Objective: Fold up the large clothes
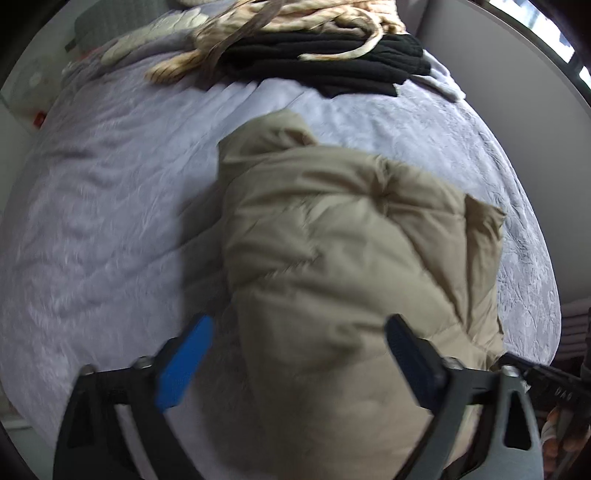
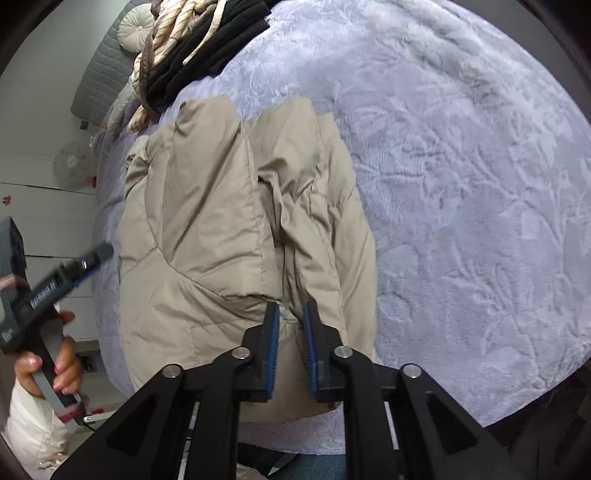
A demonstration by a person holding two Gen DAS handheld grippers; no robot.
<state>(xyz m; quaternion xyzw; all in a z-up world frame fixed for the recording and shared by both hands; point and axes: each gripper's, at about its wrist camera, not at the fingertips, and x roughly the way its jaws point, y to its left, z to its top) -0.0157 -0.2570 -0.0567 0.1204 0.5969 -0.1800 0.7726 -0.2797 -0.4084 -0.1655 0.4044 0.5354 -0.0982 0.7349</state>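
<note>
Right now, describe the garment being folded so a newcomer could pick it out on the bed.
Start from the lavender bedspread that fills both views. On its near half lies a beige quilted puffer jacket, folded lengthwise, with the right gripper pinching its near edge. Unlike the black garment and the cream-striped fabric piled at the far end, it is plain tan, puffy and lies alone.

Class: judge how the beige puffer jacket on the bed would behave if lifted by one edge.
The beige puffer jacket would probably sag rather than hold its shape, since it lies in soft folds. Its quilted, puffy panels suggest it is light for its bulk. The smooth shell may slip between the right hand-held gripper fingers.
</note>
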